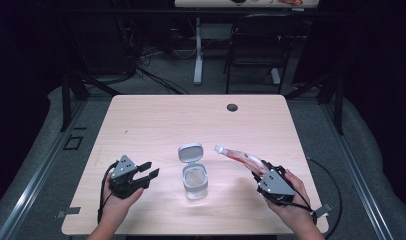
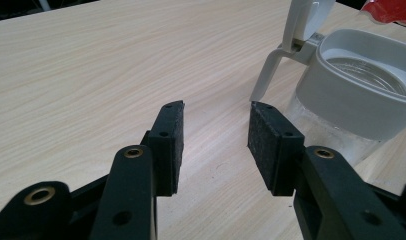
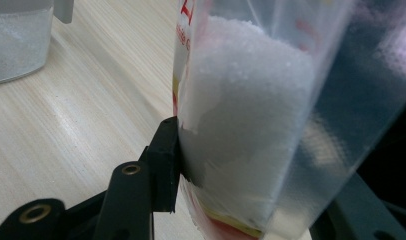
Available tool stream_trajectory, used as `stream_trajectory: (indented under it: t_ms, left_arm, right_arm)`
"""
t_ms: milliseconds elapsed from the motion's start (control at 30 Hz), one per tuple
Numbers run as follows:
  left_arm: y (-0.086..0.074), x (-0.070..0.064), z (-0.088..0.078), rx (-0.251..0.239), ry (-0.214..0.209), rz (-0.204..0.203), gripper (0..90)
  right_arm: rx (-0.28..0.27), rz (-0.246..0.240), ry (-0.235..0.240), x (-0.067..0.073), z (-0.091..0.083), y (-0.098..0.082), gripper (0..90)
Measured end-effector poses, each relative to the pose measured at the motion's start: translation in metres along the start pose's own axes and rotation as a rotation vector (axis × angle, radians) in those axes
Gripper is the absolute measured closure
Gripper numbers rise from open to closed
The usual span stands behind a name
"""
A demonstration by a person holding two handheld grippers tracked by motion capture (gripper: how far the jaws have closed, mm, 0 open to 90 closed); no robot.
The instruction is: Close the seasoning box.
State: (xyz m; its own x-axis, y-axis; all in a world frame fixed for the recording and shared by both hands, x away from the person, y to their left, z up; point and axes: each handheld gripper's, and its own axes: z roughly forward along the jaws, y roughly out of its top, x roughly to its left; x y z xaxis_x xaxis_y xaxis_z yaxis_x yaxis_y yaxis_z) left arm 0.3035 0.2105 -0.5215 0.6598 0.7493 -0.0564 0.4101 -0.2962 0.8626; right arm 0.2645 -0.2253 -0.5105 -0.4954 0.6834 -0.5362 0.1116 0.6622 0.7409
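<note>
high view: right gripper (image 1: 261,172) pinches a bag (image 1: 241,158) of white grains, mouth tilted toward the open-lidded jar (image 1: 195,181), likely for pouring; left gripper (image 1: 147,171) waits spread beside it.

Pale wood-grain table (image 1: 156,120), smooth with a soft sheen. Clear jar (image 1: 195,183) with matt grey plastic lid (image 1: 190,152). Glossy see-through plastic bag (image 3: 271,100), white grains inside. Matt black tongs (image 2: 213,145).
</note>
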Motion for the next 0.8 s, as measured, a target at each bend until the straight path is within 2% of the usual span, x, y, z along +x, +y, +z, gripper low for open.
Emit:
stream_trajectory:
  t_ms: [200, 367, 667, 800]
  left_arm:
    - [0.001, -0.001, 0.0, 0.003, -0.005, 0.007, 58.3]
    - [0.001, -0.003, 0.0, -0.001, -0.01, 0.007, 58.4]
    - [0.003, -0.006, -0.001, -0.008, -0.018, 0.016, 58.4]
    - [0.003, -0.008, -0.001, -0.003, -0.025, 0.016, 58.5]
  right_arm:
    - [0.002, -0.031, 0.003, -0.001, -0.001, 0.004, 53.1]
    - [0.015, -0.085, -0.004, 0.0, -0.002, 0.009, 53.1]
    - [0.022, -0.153, -0.018, 0.003, -0.005, 0.015, 53.1]
    - [0.023, -0.165, -0.024, 0.004, -0.005, 0.016, 53.1]
